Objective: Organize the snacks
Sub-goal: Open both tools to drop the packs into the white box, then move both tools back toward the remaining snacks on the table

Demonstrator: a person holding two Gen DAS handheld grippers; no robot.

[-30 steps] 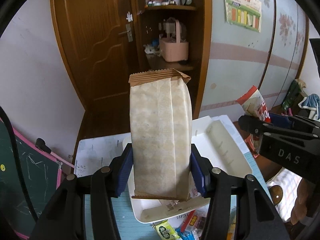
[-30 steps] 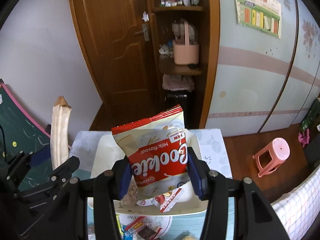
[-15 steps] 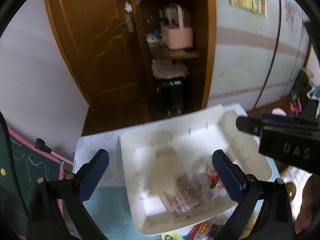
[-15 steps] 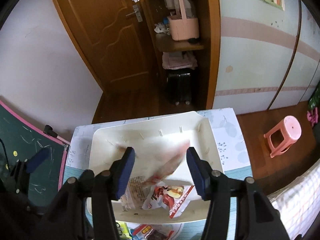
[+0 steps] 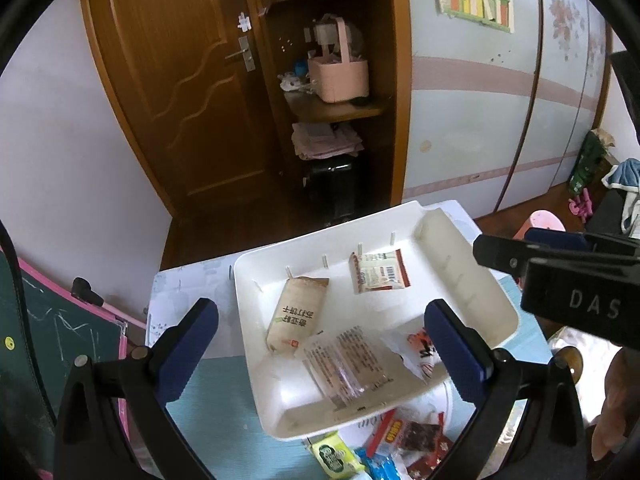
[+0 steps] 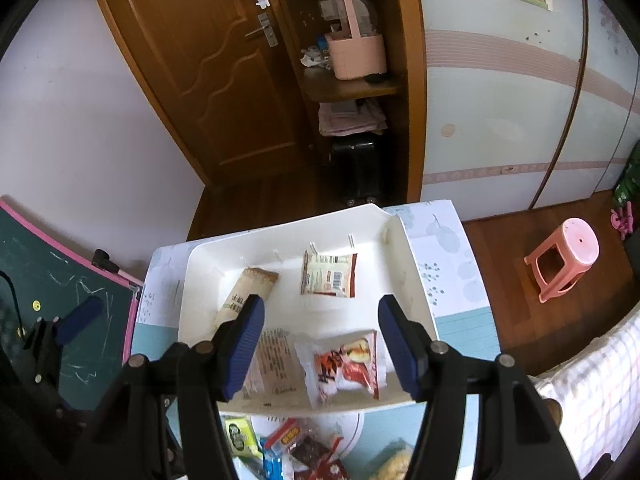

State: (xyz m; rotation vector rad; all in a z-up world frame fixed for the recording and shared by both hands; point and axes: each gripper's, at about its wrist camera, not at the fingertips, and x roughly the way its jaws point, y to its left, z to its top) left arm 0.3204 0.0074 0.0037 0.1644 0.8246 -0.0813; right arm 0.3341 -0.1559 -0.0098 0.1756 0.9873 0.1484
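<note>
A: What has changed since a second ago?

B: Both grippers have let go. The left gripper (image 5: 322, 334) held the tall tan paper snack bag (image 5: 297, 314) upright between its pads; its jaws have just been opening and now stand wide apart with nothing between them. The bag lies flat in the shallow white plastic tray (image 5: 472, 280), toward its left side.

A: And the right one?

B: The right gripper (image 6: 320, 344) had the red-and-white cookie packet (image 6: 329, 274) clamped. Its jaws have just been opening too, and they are empty now. That packet lies face down near the tray's far wall, apart from the tan bag.

A: Anything else in the tray?

B: A clear wrapped pack (image 5: 346, 360) and a white-and-red pouch (image 6: 344, 364) lie at the near edge, as before. Loose small snacks (image 5: 384, 446) lie on the table just in front of the tray.
</note>
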